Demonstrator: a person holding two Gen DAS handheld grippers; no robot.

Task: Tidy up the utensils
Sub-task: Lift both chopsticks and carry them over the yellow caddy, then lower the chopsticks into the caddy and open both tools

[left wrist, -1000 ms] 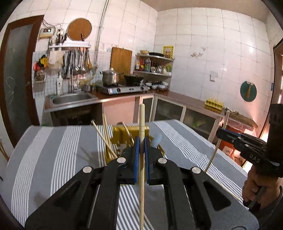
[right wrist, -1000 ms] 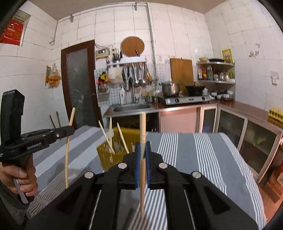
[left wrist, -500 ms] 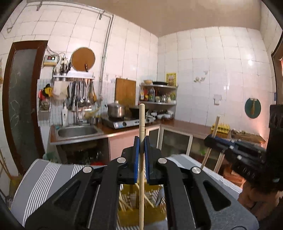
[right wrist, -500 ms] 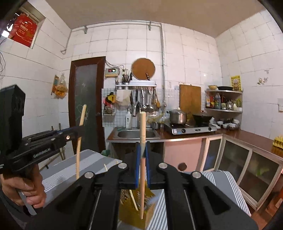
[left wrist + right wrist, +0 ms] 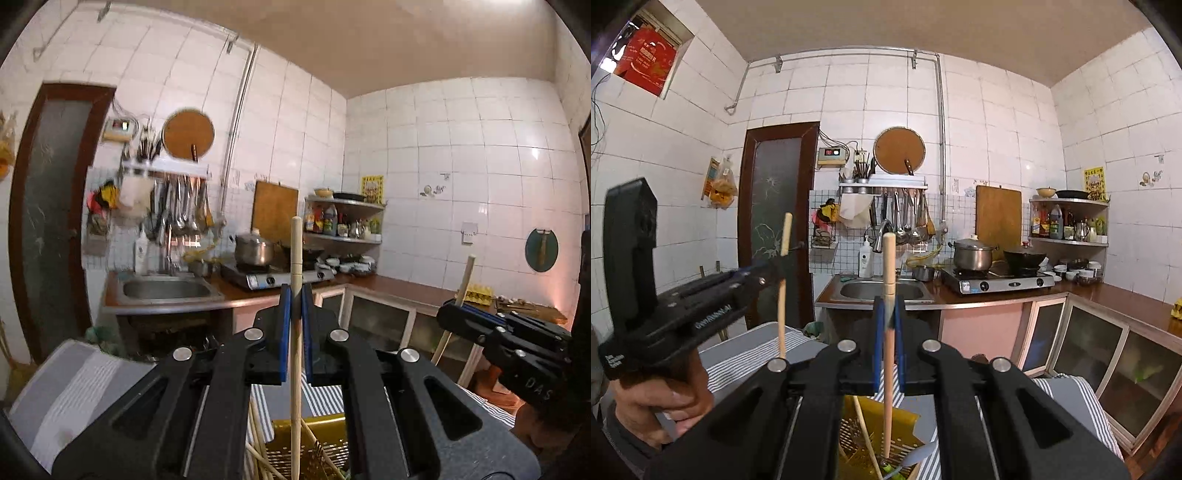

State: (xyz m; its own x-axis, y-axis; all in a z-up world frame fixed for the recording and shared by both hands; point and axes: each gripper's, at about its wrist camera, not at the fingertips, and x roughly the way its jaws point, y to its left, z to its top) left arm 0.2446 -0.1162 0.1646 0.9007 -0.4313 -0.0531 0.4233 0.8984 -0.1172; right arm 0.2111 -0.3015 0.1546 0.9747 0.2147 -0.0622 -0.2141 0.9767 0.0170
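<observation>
My left gripper [image 5: 294,295] is shut on a wooden chopstick [image 5: 296,251] that stands upright between its blue pads. Under it a yellow slotted utensil holder [image 5: 308,424] with several chopsticks sits on the striped table [image 5: 85,376]. At the right edge of this view, my right gripper [image 5: 458,314] carries its own chopstick [image 5: 466,273]. In the right wrist view, the right gripper [image 5: 889,306] is shut on an upright chopstick [image 5: 888,258] whose tip hangs over the yellow holder [image 5: 873,413]. The left gripper [image 5: 781,264] with its chopstick [image 5: 782,314] is at the left, held by a hand [image 5: 665,402].
A counter with a steel sink [image 5: 882,291], a gas stove [image 5: 997,282] with a pot, and glass-front cabinets [image 5: 1108,354] runs beyond the table. A dark door [image 5: 775,206] stands at the left. A utensil rack [image 5: 886,186] hangs over the sink.
Both grippers have risen with their chopsticks. The table and yellow holder have slid to the bottom of both views, and the chopstick tips now hang above the holder.
</observation>
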